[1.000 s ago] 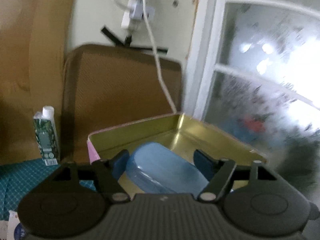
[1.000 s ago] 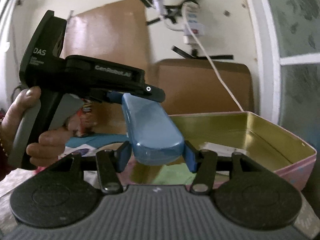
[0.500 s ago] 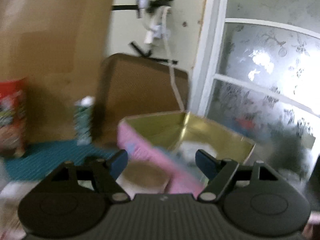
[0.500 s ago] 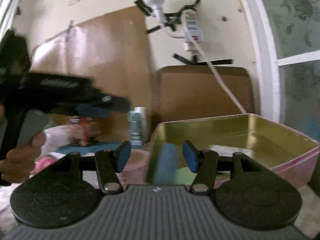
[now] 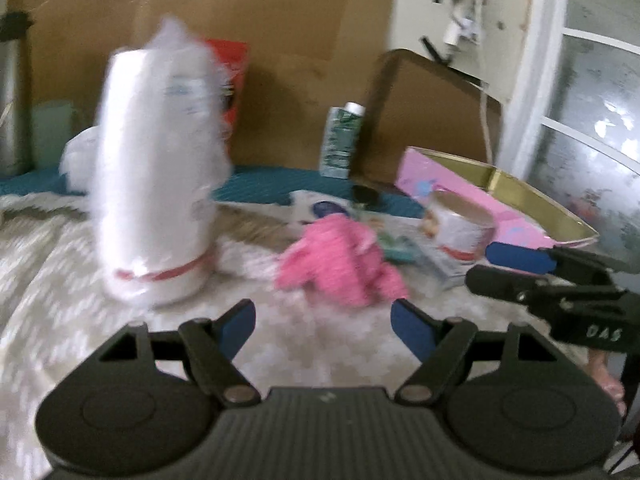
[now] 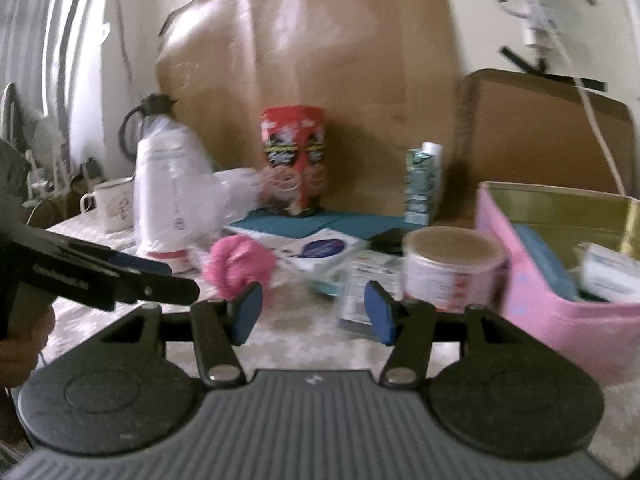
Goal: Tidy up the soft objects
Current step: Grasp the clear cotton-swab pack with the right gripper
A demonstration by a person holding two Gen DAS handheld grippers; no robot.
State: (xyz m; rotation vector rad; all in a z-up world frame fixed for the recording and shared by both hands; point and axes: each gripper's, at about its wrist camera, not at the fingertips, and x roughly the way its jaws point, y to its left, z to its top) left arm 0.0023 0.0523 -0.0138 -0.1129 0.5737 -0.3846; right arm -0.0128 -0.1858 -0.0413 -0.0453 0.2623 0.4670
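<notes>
My left hand-held gripper (image 5: 323, 322) hangs over the patterned bed cover (image 5: 60, 280) with its blue pads spread wide and nothing between them. Just beyond its tips lies the crumpled pink cloth (image 5: 340, 264), soft and bunched, resting on the cover about midway across it. In the right wrist view the same pink cloth (image 6: 240, 268) sits just past my right hand-held gripper's left pad.

My right hand-held gripper (image 6: 314, 312) has its jaws partly apart, narrower than the left pair, and they hold nothing. It points toward the clutter in the middle of the bed cover: a round tin (image 6: 452, 268) with a pale lid stands right beside the pink box (image 6: 560, 320), which sits toward the right edge of the cover. The box is open, gold inside, and a blue case (image 6: 544, 260) leans against its near wall, with a white packet (image 6: 612, 272) further in.

To the left a tall bundle wrapped in white plastic (image 5: 156, 184) stands upright on the cover. Behind it a red snack bag (image 6: 292, 160) stands on the teal mat (image 6: 312, 224) against the cardboard sheet (image 6: 320, 60), and a green carton (image 6: 424, 180) is upright near the box's back corner. Flat papers (image 6: 324, 252) lie between the cloth and the tin. Everything is somewhat blurred.
</notes>
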